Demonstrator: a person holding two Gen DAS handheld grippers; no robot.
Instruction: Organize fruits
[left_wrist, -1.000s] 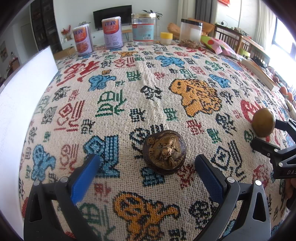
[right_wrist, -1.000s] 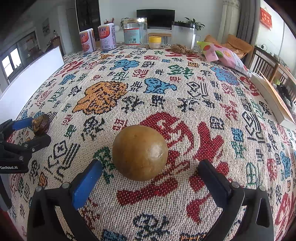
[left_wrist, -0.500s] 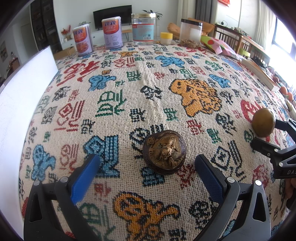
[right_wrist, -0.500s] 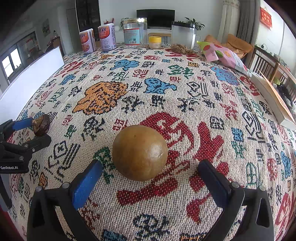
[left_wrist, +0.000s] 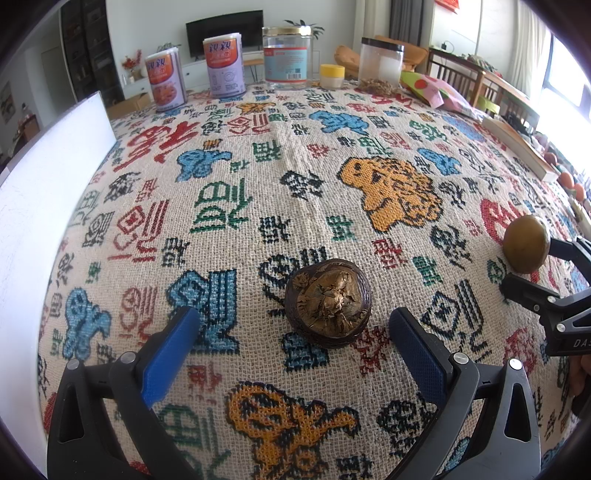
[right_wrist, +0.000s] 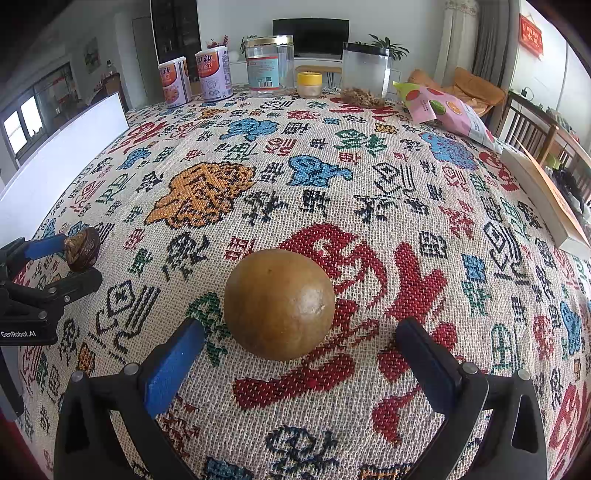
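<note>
A dark brown wrinkled fruit (left_wrist: 328, 303) sits on the patterned tablecloth between the open jaws of my left gripper (left_wrist: 291, 325), not touched. It also shows at the far left of the right wrist view (right_wrist: 82, 249). A smooth round golden-brown fruit (right_wrist: 279, 308) sits between the open jaws of my right gripper (right_wrist: 299, 339), not touched. It also shows at the right edge of the left wrist view (left_wrist: 526, 249), with the right gripper's black fingers (left_wrist: 532, 293) around it.
At the table's far edge stand two printed tins (left_wrist: 165, 82), a clear jar with a label (left_wrist: 287, 58), a small yellow-lidded jar (left_wrist: 332, 75) and a black-lidded clear jar (left_wrist: 381, 62). A pink snack bag (right_wrist: 448, 110) and a book (right_wrist: 546, 194) lie right. A white board (left_wrist: 40, 184) runs along the left.
</note>
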